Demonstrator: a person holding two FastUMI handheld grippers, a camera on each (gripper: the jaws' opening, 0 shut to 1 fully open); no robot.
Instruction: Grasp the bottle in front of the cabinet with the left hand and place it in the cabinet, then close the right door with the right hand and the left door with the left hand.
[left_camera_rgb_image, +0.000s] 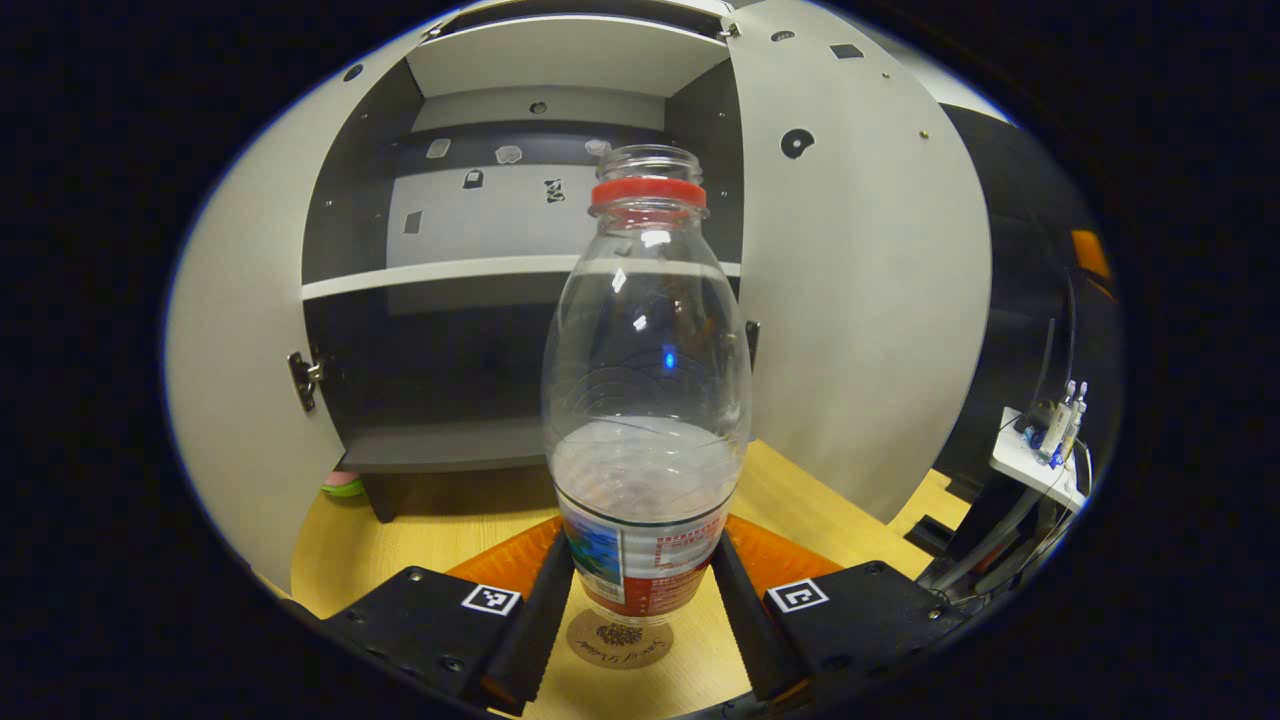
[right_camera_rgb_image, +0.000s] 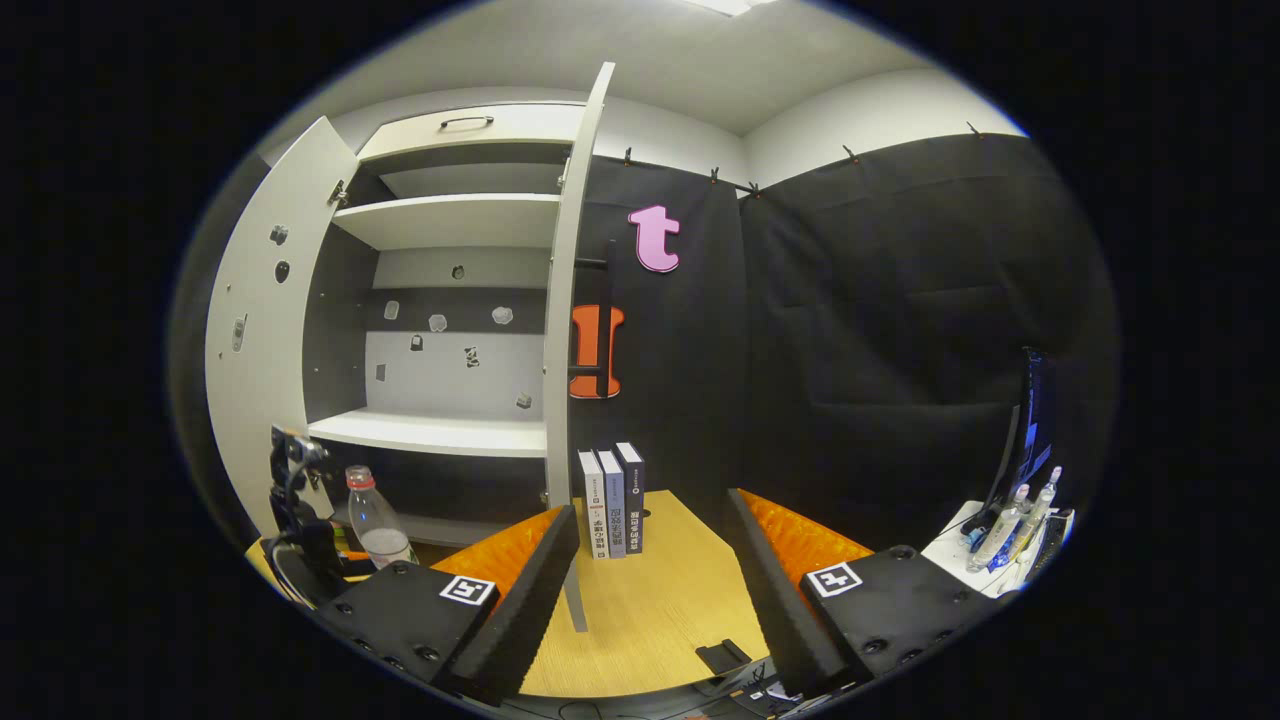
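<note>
A pale wood surface fronts my open cabinet in a black-draped booth, three books standing upright by the right door. The left gripper view brings me the uncapped bottle close, upright on a round coaster before the cabinet, my left gripper clenched on its labelled base. The right gripper view gives me the right gripper spread wide, holding nothing, and a side bench of small bottles.

clear bottle with red neck ring, grey cabinet, yellow wood table.
</note>
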